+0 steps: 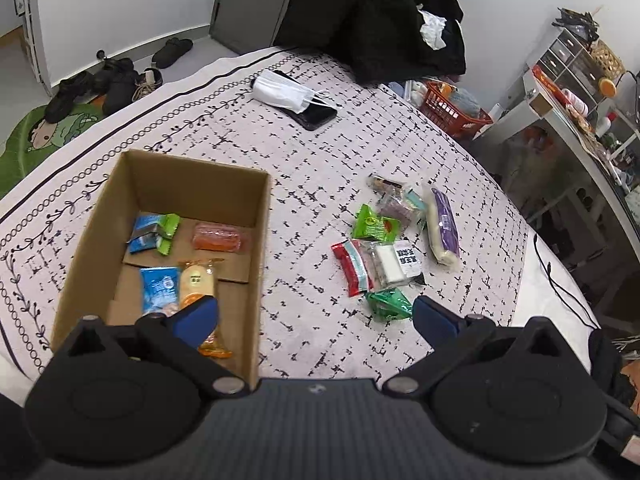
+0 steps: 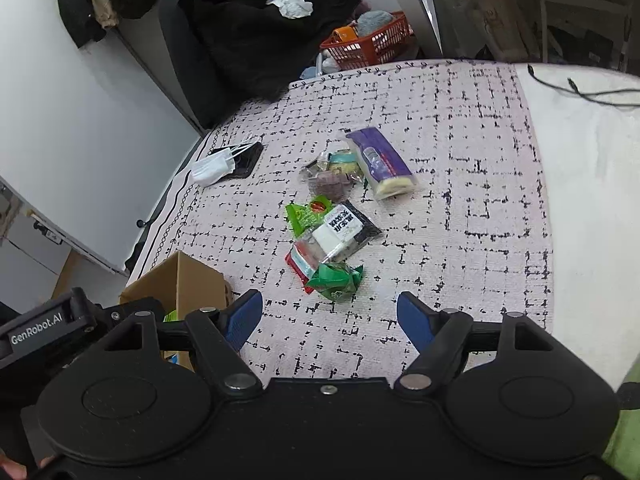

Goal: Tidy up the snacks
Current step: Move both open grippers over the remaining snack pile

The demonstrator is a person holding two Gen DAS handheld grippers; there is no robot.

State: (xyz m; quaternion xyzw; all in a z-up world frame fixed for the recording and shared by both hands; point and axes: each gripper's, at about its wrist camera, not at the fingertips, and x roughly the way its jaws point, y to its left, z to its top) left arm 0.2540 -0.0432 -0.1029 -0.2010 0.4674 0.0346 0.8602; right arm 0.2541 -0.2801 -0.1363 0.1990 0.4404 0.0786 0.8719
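A cardboard box (image 1: 256, 216) stands on the patterned bedspread and holds several snack packets, among them a blue one (image 1: 159, 286), a yellow one (image 1: 196, 280) and an orange one (image 1: 218, 237). To its right lies a loose pile of snacks: a green packet (image 1: 390, 305), a red-edged packet (image 1: 352, 266), a black-and-white packet (image 1: 406, 258) and a purple-wrapped roll (image 1: 442, 226). My left gripper (image 1: 316, 320) is open and empty, its left finger over the box. My right gripper (image 2: 330, 322) is open and empty, just short of the green packet (image 2: 336, 282). The box corner (image 2: 180, 280) shows at its left.
A phone (image 1: 316, 114) with a white face mask (image 1: 280, 90) on it lies at the far side of the bed. Black clothing (image 1: 380, 12) is heaped behind. A red basket (image 1: 452, 108) and shelves stand to the right. A black cable (image 2: 580, 90) crosses the white sheet.
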